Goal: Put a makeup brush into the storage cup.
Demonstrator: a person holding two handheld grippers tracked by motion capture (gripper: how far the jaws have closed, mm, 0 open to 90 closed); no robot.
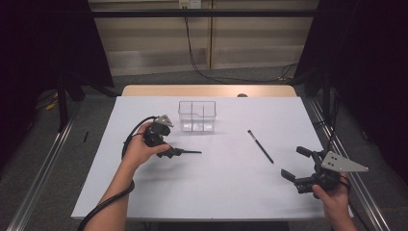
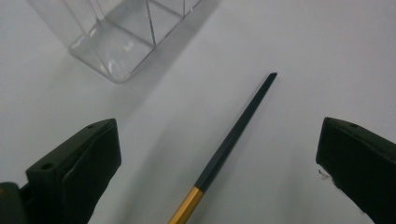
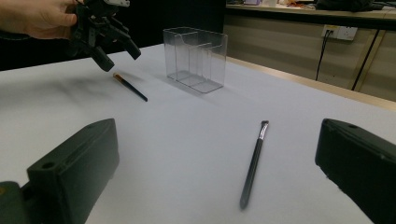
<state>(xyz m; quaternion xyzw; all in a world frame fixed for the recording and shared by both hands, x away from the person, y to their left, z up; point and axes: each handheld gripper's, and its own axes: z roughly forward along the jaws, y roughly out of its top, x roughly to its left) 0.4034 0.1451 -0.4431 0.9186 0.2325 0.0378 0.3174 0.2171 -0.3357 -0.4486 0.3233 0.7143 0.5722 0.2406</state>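
Observation:
A clear plastic organiser (image 1: 197,115) with several compartments stands on the white table (image 1: 226,187), towards the back. My left gripper (image 1: 166,147) hovers in front of it, open, just above a dark-handled brush (image 1: 186,152) with a gold ferrule. In the left gripper view that brush (image 2: 233,135) lies on the table between the wide-apart jaws, untouched, with the organiser (image 2: 116,42) beyond. A second thin black brush (image 1: 260,146) lies right of centre. My right gripper (image 1: 296,162) is open near the front right corner; in its view the second brush (image 3: 254,161) lies ahead.
The right gripper view also shows the organiser (image 3: 196,58), the left gripper (image 3: 102,37) in a hand, and the gold-ferruled brush (image 3: 130,87) under it. A wooden strip (image 1: 207,90) edges the table's far side. Dark curtains flank the table.

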